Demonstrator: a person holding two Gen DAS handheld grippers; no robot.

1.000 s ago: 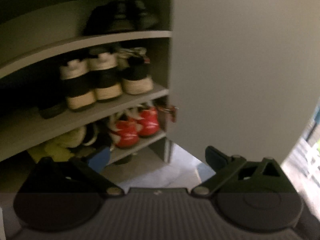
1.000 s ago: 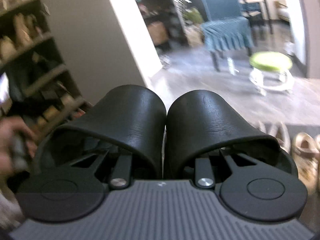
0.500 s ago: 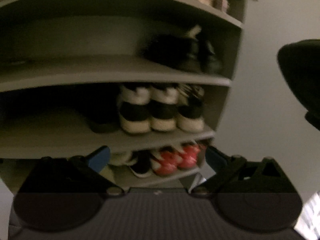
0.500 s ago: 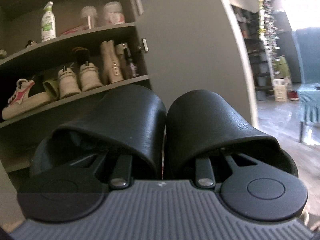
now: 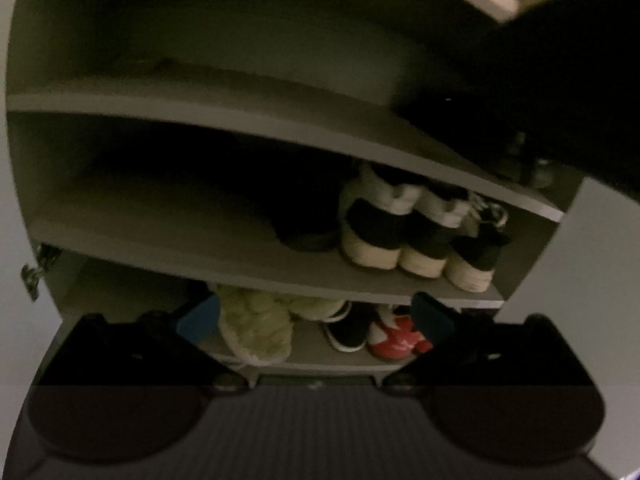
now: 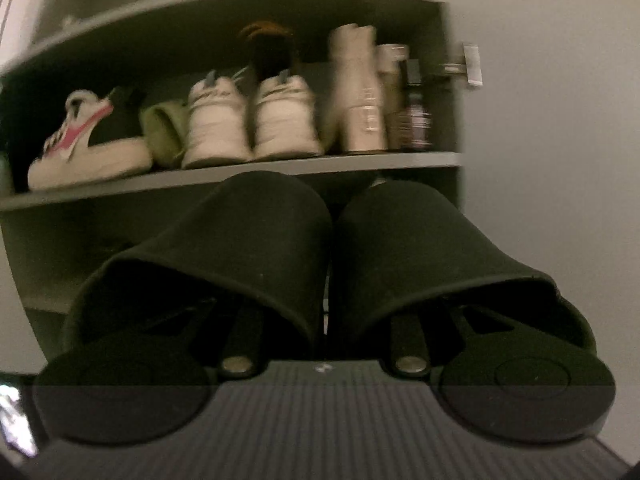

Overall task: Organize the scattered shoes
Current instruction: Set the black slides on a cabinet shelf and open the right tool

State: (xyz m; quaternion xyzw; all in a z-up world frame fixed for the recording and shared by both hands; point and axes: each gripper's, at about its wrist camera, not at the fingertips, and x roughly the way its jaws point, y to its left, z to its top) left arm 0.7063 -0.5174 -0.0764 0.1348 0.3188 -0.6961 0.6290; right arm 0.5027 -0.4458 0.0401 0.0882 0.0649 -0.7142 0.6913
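My right gripper point(image 6: 326, 280) is shut on a pair of black slippers point(image 6: 248, 240), one finger inside each, pressing their inner walls together. They hang in front of the grey shoe cabinet point(image 6: 452, 184), just below the shelf that carries white sneakers point(image 6: 248, 120). In the left wrist view the same slippers point(image 5: 540, 80) are a dark mass at the upper right, over a bare shelf board point(image 5: 200, 96). My left gripper point(image 5: 316, 320) stands open, lower down by the bottom shelves, with nothing between its blue pads point(image 5: 198, 318).
Black-and-white sneakers point(image 5: 400, 232) fill the right of the middle shelf. Fuzzy yellow-green slippers point(image 5: 256, 328) and red shoes point(image 5: 396, 340) sit on the bottom one. A pink-striped sneaker point(image 6: 84, 140), beige boots point(image 6: 360, 92) and a dark bottle point(image 6: 416, 120) share the upper shelf. The cabinet door point(image 6: 560, 120) stands open at the right.
The right gripper swung with the slippers from the room to face the cabinet and rose to the shelves. The left gripper shifted left along the shelves; the slippers now intrude at its upper right.
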